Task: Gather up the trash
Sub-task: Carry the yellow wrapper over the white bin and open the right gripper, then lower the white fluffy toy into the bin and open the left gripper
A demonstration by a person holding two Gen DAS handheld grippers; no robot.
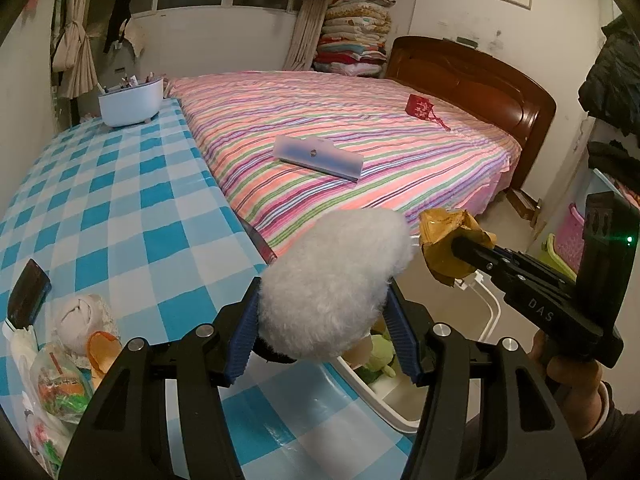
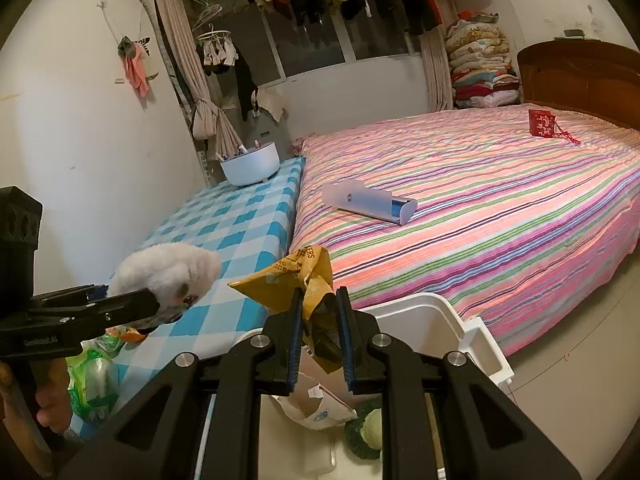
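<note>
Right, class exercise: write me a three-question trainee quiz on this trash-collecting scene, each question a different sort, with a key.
1. True or false: the left tongs hold a white fluffy toy.
2. What do the right tongs grip? A) crumpled yellow wrapper B) red pouch C) blue case
3. Fill in: the white bin stands on the floor between the checked table and the ____.

Key: 1 true; 2 A, the crumpled yellow wrapper; 3 bed.
</note>
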